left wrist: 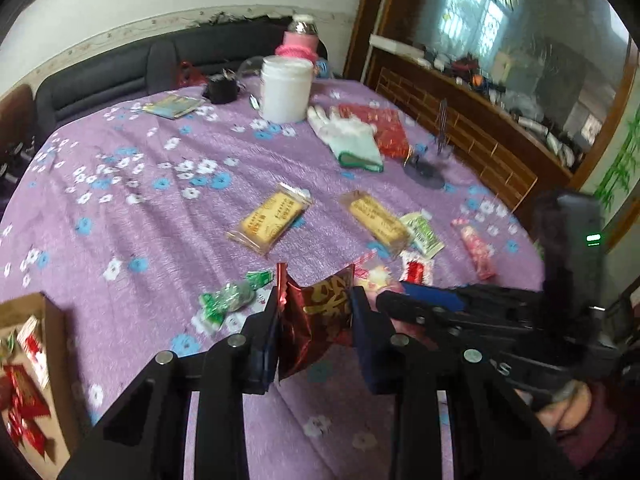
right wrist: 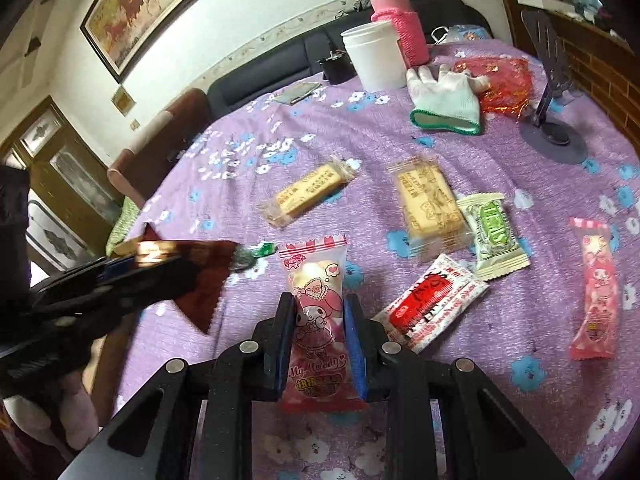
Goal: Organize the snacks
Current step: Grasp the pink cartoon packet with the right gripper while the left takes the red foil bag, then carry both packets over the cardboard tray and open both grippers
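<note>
Purple floral tablecloth (right wrist: 500,392), two yellow biscuit packs (right wrist: 306,194), white tub (right wrist: 374,58), glove (right wrist: 444,98), phone stand (right wrist: 554,136)

Soft daylight, window reflected in mirror (left wrist: 520,40) upper right. Shadows faint. Strong fisheye bending, dark corners. Motion blur on biscuit packs (right wrist: 430,204); foil glints.

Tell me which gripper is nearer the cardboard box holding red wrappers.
Left. The left gripper, shut on a dark red foil packet, is beside the cardboard box; the right gripper is farther right, gripping a pink My Melody packet.

Shiny foil packet (left wrist: 320,312), perhaps matt cloth tablecloth (left wrist: 140,208)
</note>
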`<state>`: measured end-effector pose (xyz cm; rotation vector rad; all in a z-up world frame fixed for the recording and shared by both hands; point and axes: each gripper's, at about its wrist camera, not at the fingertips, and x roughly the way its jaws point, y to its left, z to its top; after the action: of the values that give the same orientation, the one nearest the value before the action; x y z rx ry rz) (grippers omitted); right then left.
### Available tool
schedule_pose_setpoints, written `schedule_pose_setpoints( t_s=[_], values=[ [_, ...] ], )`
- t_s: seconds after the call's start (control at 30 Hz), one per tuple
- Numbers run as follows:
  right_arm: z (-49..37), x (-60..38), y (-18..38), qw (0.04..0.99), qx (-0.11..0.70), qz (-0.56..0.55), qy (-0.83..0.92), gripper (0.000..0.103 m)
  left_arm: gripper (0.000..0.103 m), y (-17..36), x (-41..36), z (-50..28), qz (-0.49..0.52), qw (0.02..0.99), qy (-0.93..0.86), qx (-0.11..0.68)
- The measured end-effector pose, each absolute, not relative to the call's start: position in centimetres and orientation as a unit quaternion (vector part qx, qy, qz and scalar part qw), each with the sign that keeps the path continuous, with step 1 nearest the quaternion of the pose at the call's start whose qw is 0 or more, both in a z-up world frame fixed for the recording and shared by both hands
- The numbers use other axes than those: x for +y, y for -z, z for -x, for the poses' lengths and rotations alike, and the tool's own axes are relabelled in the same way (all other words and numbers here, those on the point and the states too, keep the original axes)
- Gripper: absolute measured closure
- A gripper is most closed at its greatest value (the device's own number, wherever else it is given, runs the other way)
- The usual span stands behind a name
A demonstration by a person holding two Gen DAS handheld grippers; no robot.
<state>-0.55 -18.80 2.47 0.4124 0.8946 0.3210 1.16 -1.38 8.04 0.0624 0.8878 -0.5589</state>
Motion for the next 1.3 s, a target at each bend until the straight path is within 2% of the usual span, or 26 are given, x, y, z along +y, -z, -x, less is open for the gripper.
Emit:
schedule_pose_setpoints(
  t_s=[0.3, 0.6, 0.73, 0.93, 1.3],
  values=[
    [0.9, -18.5, -3.0, 0.868, 0.407, -0.216, -0.185, 0.077, 0.072, -10.8, 8.7, 5.8, 0.028, 0.9, 0.205, 0.383],
    [1.7, -14.4, -4.6, 0.886, 0.4, -0.155, -0.174, 0.077, 0.071, -9.5, 22.4, 10.9, 0.084, 0.92, 0.069, 0.376],
    [2.2, -9.1, -6.9, 0.879, 0.403, -0.13, -0.221, 0.076, 0.071, -8.5, 26.7, 11.0, 0.104, 0.918, 0.023, 0.381],
    [2.9, 1.6, -9.0, 0.865, 0.408, -0.044, -0.289, 0.076, 0.071, -7.3, 28.5, 10.6, 0.079, 0.921, -0.024, 0.38],
    [2.7, 15.2, -7.0, 0.84, 0.43, 0.057, -0.325, 0.076, 0.071, -4.1, 33.2, 9.2, 0.107, 0.906, -0.063, 0.405]
  ],
)
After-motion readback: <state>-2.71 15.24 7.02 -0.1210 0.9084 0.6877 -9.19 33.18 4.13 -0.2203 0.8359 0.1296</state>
